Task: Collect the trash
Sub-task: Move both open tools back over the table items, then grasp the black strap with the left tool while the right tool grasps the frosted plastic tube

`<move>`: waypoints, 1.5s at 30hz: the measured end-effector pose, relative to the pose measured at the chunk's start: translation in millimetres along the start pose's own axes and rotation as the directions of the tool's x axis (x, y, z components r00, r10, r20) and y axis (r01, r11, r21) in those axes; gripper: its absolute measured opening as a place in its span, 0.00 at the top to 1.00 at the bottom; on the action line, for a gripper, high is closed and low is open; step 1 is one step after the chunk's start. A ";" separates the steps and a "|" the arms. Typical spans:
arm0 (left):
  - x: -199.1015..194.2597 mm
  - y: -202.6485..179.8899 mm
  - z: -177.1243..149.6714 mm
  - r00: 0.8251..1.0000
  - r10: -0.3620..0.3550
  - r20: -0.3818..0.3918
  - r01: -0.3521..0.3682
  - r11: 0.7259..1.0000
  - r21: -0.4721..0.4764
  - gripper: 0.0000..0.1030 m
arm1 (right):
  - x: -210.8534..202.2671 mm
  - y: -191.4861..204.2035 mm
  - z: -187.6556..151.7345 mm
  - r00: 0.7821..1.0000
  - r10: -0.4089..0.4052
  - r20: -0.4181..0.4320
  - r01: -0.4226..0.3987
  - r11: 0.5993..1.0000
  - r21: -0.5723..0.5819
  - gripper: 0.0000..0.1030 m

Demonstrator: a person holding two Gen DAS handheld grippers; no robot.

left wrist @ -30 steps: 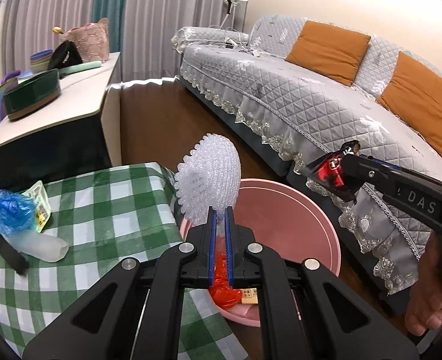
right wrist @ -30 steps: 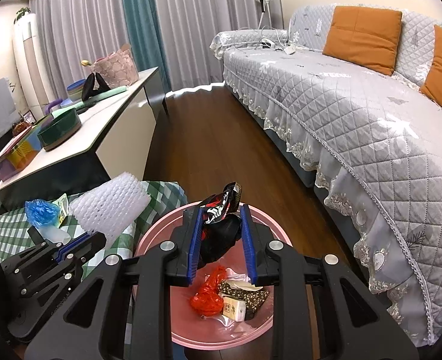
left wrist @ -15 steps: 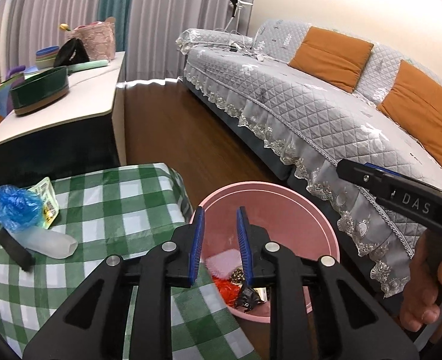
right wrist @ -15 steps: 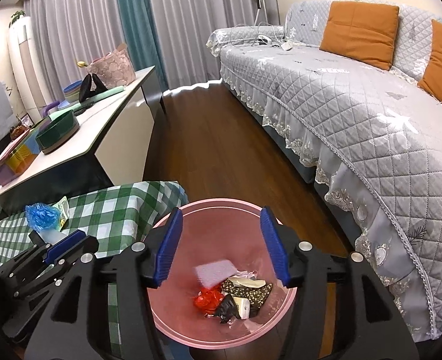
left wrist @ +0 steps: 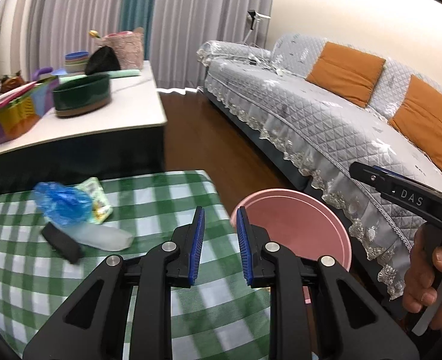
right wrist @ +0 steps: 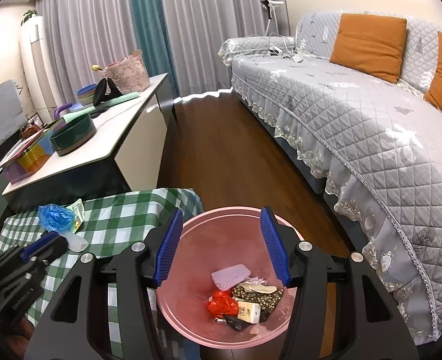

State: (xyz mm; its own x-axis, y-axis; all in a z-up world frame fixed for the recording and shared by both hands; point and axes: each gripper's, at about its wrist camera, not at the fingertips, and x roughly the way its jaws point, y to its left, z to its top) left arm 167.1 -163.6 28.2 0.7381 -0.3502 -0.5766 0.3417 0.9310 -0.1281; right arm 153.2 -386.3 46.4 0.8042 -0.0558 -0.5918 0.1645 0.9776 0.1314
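Note:
A pink bin stands on the floor beside the green checked table; it also shows in the left wrist view. In it lie a white foam net, a red wrapper and several other scraps. My right gripper is open and empty above the bin. My left gripper is open and empty over the table's right edge. On the table lie a blue plastic bag, a green packet, a clear bottle and a black strip.
A grey quilted sofa with orange cushions runs along the right. A white sideboard with a green bowl and boxes stands behind the table. Brown wood floor lies between them.
Both grippers opened. The foam net left my left gripper and the black wrapper left my right gripper; both now lie in the bin. My left gripper swung left over the table.

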 end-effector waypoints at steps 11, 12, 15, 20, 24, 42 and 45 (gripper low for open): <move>-46.8 79.3 -0.5 0.993 0.107 0.055 -0.101 0.990 -0.098 0.78 | -11.2 13.5 5.6 0.998 0.022 0.061 -0.026 0.998 0.062 0.50; -49.6 92.3 -4.4 0.990 0.126 0.056 -0.118 0.985 -0.123 0.78 | -10.9 16.3 5.2 0.998 0.027 0.060 -0.031 0.998 0.059 0.53; -52.8 118.8 -13.0 0.985 0.165 0.044 -0.155 0.972 -0.179 0.78 | -7.0 36.5 1.8 0.996 0.068 0.054 -0.069 0.997 0.025 0.63; -56.2 156.4 -28.1 0.970 0.243 0.027 -0.229 0.941 -0.250 0.78 | 2.0 68.9 -4.3 0.990 0.138 0.037 -0.137 0.990 -0.036 0.67; -53.9 179.3 -36.7 0.963 0.269 0.008 -0.254 0.917 -0.307 0.78 | 15.7 97.8 -10.9 0.983 0.182 0.006 -0.181 0.980 -0.079 0.67; 17.8 181.4 -46.8 0.975 0.211 -0.065 -0.220 0.907 -0.359 0.60 | 62.0 155.1 -26.2 0.968 0.238 -0.082 -0.248 0.957 -0.149 0.72; 29.2 178.8 -44.6 0.977 0.198 -0.074 -0.211 0.908 -0.362 0.49 | 70.1 163.2 -29.7 0.962 0.250 -0.105 -0.265 0.950 -0.164 0.72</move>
State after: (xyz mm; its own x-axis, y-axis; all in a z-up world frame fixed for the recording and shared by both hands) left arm 223.8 -2.9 -47.5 0.7459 -0.1505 -0.6488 -0.0566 0.9563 -0.2869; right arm 219.5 -224.7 2.7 0.7555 0.2124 -0.6198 -0.1502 0.9769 0.1517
